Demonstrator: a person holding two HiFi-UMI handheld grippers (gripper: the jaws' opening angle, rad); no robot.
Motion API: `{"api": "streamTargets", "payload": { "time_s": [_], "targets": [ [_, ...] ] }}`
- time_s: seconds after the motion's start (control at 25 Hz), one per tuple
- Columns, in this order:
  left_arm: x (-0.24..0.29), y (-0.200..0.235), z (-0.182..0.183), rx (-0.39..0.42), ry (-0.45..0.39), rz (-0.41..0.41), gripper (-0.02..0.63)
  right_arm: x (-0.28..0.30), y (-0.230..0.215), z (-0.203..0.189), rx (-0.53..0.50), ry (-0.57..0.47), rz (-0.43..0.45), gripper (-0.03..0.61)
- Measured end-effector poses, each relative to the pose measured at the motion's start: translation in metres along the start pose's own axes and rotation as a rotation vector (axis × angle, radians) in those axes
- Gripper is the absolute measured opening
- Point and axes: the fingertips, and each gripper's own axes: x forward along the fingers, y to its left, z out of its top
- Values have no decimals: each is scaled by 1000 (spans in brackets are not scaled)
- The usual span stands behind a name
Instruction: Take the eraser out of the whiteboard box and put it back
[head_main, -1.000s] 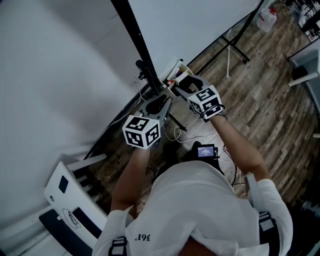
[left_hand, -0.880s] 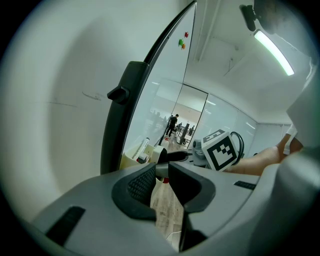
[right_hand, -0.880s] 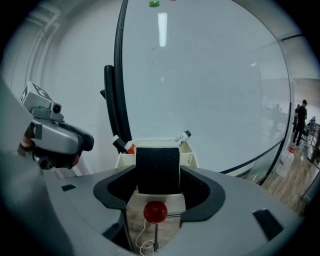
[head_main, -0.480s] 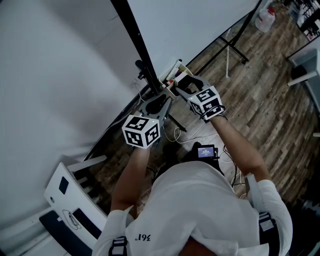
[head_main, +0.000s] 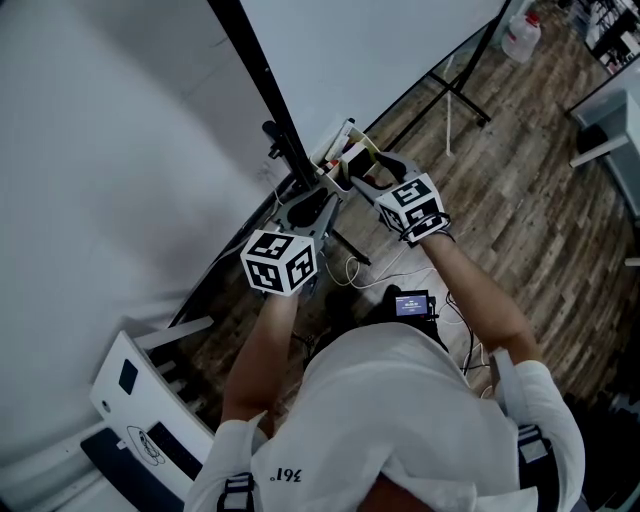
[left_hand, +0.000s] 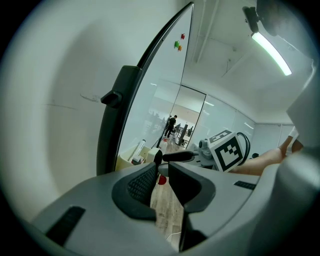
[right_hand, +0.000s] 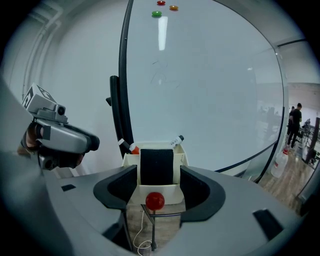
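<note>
While the arm (head_main: 472, 292) is outstretched, right hand-held gripper (right_hand: 157, 175) apparently frames eraser (right_hand: 156, 162).

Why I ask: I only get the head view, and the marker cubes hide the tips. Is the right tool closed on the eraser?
Observer: No. The right gripper view shows the right tool with its jaws apart. The black eraser stands upright in the cream box, lined up with the gap, with space on both sides.
Operator: Anything else in that box?
Observer: Two markers poke out of it, a red-capped marker left of the eraser and a black-capped marker right of it.
Operator: And the left tool?
Observer: The left tool has its jaws slightly apart, with nothing between them.
</note>
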Motion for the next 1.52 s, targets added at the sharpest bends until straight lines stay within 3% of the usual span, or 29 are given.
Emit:
{"api": "streamTargets", "payload": {
  "time_s": [1.4,1.52],
  "targets": [
    [15,-43,12,10,-22,-58,74,-91,-16,14,43,-95,-67,262],
    [14,-47,16,15,-31,-68,74,-101,-15,19,51,-112,-73,233]
  ]
}}
